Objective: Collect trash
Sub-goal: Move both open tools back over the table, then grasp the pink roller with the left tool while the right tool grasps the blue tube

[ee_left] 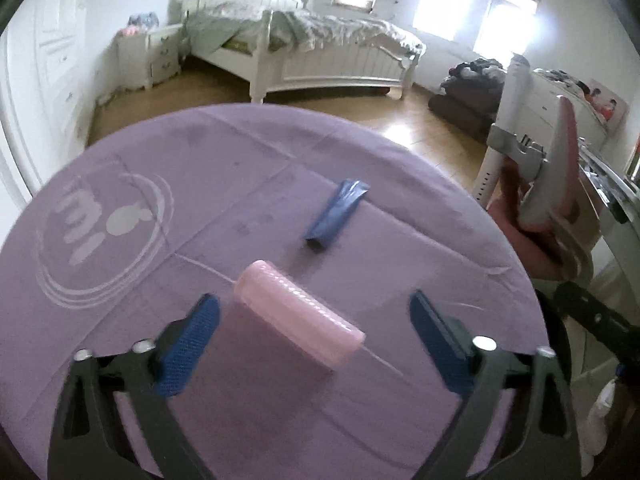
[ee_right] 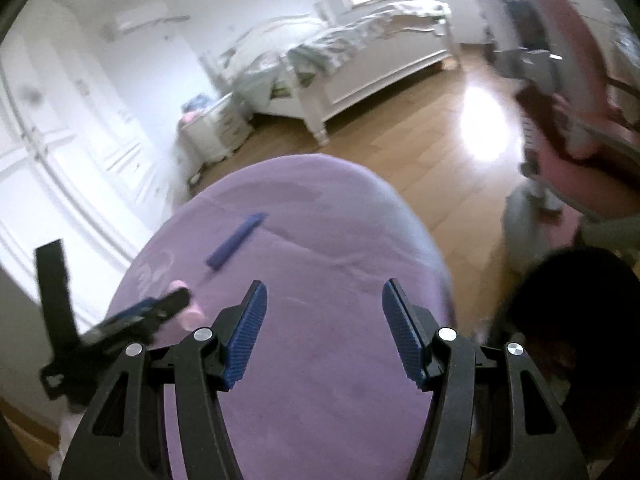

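Observation:
A round table under a purple cloth (ee_left: 160, 280) carries a pink cylinder (ee_left: 298, 314) and, farther off, a blue wrapper (ee_left: 336, 214). My left gripper (ee_left: 313, 298) is open and straddles the pink cylinder; its blue pads stand clear of it on both sides. In the right wrist view my right gripper (ee_right: 324, 286) hangs open over bare purple cloth (ee_right: 320, 360) with nothing between its fingers. The blue wrapper (ee_right: 236, 246) lies ahead and to its left. One of the left gripper's fingers (ee_right: 168, 302) partly hides the pink cylinder (ee_right: 190, 314).
A pink chair (ee_left: 560, 168) stands close to the table's right side, with a dark blurred shape (ee_right: 576, 320) beside it. Beyond the table are wooden floor (ee_left: 420, 128), a white bed (ee_left: 320, 52) and a nightstand (ee_left: 152, 56). White wardrobe doors (ee_right: 60, 140) line the left.

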`<state>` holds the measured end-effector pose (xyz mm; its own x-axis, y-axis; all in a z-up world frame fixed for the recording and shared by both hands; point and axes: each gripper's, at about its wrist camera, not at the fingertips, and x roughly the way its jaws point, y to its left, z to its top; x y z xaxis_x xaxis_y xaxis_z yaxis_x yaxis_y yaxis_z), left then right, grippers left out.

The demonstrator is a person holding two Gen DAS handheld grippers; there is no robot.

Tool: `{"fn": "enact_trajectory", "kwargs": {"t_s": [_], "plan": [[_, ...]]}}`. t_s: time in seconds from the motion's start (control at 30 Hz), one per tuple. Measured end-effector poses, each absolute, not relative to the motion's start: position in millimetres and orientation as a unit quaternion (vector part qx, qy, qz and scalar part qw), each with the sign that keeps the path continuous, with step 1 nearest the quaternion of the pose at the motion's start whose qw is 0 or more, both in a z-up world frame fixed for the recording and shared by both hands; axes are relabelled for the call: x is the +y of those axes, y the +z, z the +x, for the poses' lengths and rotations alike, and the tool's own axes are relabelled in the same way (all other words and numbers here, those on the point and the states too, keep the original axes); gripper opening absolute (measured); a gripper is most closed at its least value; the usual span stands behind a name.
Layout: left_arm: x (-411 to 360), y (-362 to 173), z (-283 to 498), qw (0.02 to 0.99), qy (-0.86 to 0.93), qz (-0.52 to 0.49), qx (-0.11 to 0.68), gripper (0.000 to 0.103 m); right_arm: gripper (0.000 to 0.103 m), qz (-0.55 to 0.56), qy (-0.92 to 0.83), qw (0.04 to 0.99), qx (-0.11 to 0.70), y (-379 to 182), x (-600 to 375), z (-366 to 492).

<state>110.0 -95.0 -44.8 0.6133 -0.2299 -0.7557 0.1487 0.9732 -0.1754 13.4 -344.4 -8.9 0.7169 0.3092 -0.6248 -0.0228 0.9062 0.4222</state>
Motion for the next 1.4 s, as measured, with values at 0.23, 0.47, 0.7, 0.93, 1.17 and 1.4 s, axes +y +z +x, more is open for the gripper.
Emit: {"fn": "enact_trajectory", "kwargs": {"t_s": [0.23,0.47,0.7,0.93,1.17,1.4], "plan": [[-90,-53,117,0.892,-0.108,-0.035,0.438,0.057,0.061,0.175,0.135,0.892,0.395,-3,-294,75],[-77,-52,111,0.889,-0.132,-0.013,0.439,0.046,0.061,0.135,0.149,0.875,0.441,-7,-240,138],[-69,-52,99,0.891,-0.137,-0.023,0.432,0.045,0.061,0.077,0.129,0.862,0.484,-27,-194,180],[-65,-49,95,0.890,-0.154,-0.039,0.427,0.037,0.019,-0.030,0.105,0.878,0.466,-37,-153,176],[-61,-46,93,0.891,-0.167,-0.057,0.418,0.033,0.012,0.002,0.132,0.877,0.461,-35,-166,157],[-64,-34,84,0.893,-0.209,-0.073,0.392,0.033,0.012,0.107,0.167,0.893,0.405,-11,-226,102]]}}
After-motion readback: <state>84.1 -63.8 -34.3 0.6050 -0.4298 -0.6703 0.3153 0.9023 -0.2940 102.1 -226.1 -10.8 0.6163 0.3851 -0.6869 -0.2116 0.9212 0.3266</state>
